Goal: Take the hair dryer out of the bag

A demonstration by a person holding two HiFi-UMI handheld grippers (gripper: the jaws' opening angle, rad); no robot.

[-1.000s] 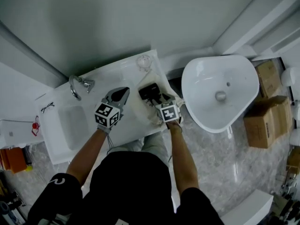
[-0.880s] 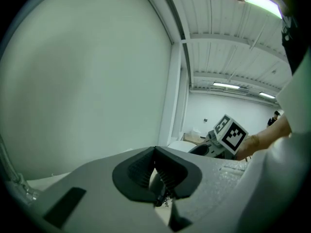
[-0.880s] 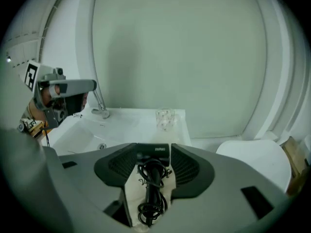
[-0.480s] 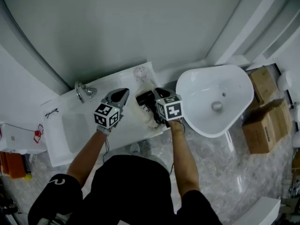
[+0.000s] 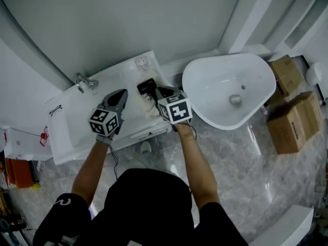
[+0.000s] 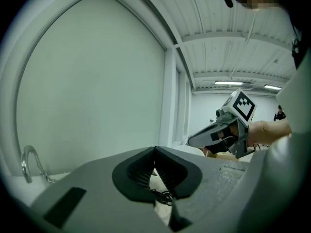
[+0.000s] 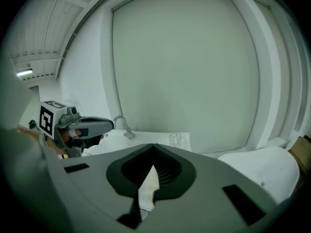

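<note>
The black hair dryer (image 5: 147, 86) lies on the white counter (image 5: 134, 133), against the cream bag (image 5: 145, 106), with its cord trailing over the fabric. My right gripper (image 5: 157, 90) hovers just above them, and its jaws have come together with nothing clearly pinched. In the right gripper view (image 7: 154, 147) a cream strip of the bag (image 7: 148, 188) shows through the slit under the pads. My left gripper (image 5: 123, 93) is raised to the left of the bag, jaws shut. Below its pads (image 6: 155, 152) I see the coiled black cord (image 6: 163, 196).
A chrome faucet (image 5: 82, 81) stands at the counter's left end and a glass cup (image 5: 142, 61) at its back edge. A large white basin (image 5: 230, 88) sits to the right, with cardboard boxes (image 5: 292, 124) beyond it. Spectacles (image 5: 55, 109) lie at the far left.
Both grippers have risen off the counter towards the camera. The right gripper's jaws, open at the bag a second ago, have closed. The dryer has stayed on the counter.
</note>
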